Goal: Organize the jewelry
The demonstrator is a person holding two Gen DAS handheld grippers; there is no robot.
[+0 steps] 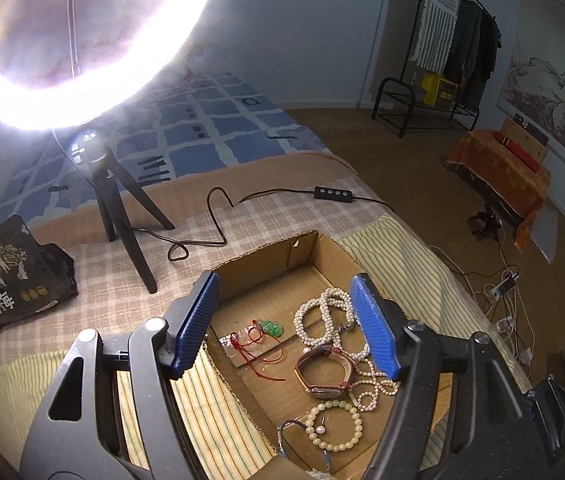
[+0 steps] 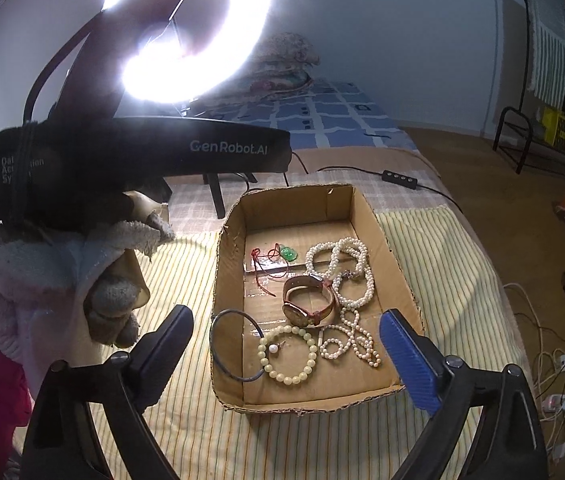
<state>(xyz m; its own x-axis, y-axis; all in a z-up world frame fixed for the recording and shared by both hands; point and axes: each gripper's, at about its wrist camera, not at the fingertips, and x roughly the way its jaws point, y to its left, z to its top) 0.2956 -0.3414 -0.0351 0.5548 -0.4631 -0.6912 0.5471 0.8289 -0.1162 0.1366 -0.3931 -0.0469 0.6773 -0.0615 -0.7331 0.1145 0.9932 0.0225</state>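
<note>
The jewelry lies in a shallow cardboard box (image 2: 366, 208) on the bed: a watch (image 2: 308, 300) with a reddish strap near the middle, a pearl necklace (image 2: 342, 264) coiled just right of it and trailing toward the near edge, a pale bead bracelet (image 2: 288, 354) at the near side with a single pearl stud (image 2: 272, 349) inside its ring, a dark thin bangle (image 2: 222, 344) against the left wall, and a green pendant (image 2: 288, 253) on red cord at the far left. The pearls touch the watch strap, so the pieces look partly tangled. Both tools are empty: the left gripper (image 1: 286, 326) hovers over the box with its blue pads wide apart, and the right gripper (image 2: 286, 354) hangs at the near edge, also spread. The step in hand seems to be choosing a first piece; the bead bracelet looks the cleanest pick, since it lies apart from the strands. Coming straight down, closing on one side of its ring and lifting slowly should avoid dragging the stud or the pearls along. Beyond the box stand a ring light (image 2: 202, 40) on its tripod and a black bag (image 1: 10, 276) at far left
</note>
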